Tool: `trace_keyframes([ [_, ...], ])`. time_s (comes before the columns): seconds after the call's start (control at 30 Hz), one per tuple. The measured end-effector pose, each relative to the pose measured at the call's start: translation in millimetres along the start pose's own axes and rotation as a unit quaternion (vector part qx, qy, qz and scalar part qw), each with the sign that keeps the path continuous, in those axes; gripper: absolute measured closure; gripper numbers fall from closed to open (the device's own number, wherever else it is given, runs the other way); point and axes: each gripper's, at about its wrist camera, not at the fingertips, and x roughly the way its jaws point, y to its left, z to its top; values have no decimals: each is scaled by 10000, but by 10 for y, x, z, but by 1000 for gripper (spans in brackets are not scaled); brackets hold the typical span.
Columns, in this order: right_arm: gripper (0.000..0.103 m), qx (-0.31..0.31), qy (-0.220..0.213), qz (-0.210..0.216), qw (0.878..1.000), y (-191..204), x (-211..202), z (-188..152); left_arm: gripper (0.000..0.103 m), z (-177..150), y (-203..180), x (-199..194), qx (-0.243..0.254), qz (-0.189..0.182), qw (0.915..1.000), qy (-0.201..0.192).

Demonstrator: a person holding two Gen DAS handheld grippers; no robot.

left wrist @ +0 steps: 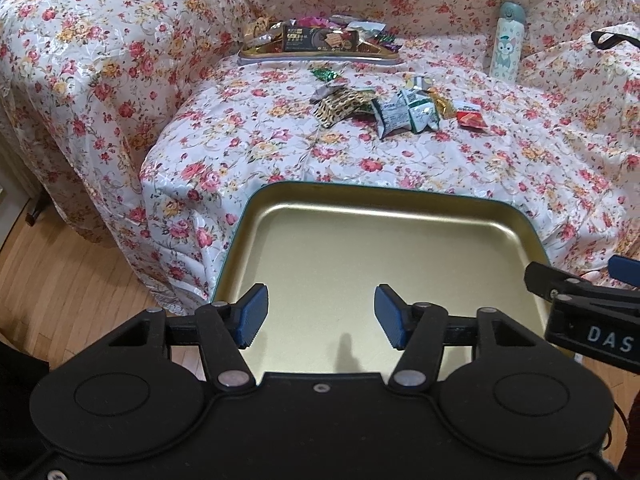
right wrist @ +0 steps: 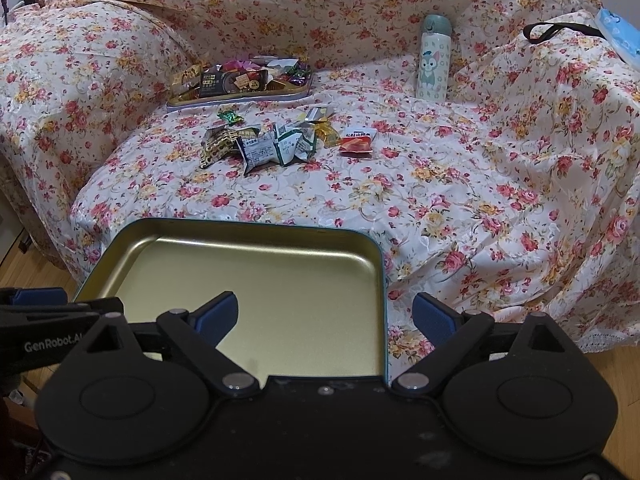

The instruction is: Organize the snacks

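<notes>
Here, left gripper [left wrist: 321,316] spread wide, holding nothing, over an empty gold tin tray [left wrist: 384,240] at the sofa seat's front edge. Right gripper [right wrist: 326,316] equally wide, straddling the tray's right rim. Loose snack packets [right wrist: 276,146] mid-seat; filled snack tray [right wrist: 240,96] at the seat's back edge, bottle [right wrist: 434,60] upright nearby.

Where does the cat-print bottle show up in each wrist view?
Left wrist: bottle stands upper right, against the sofa back, right of the far tray of snacks.
Right wrist: bottle stands upper centre-right, again right of that tray.
Shared landmark: the red-and-white snack packet lies in front of the bottle.
</notes>
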Motion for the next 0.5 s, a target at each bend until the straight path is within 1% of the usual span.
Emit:
trace_keyframes([
  [0.1, 10, -6, 60, 6, 10000, -3, 20, -6, 40, 7, -13, -22, 36, -8, 10000, -88],
  [0.23, 13, -15, 110, 34, 9999, -5, 38, -17, 40, 13, -27, -17, 85, 38, 9998, -169],
  [0.5, 17, 6, 206, 156, 9997, -3, 108, -18, 40, 55, 29, 17, -67, 44, 9996, -258],
])
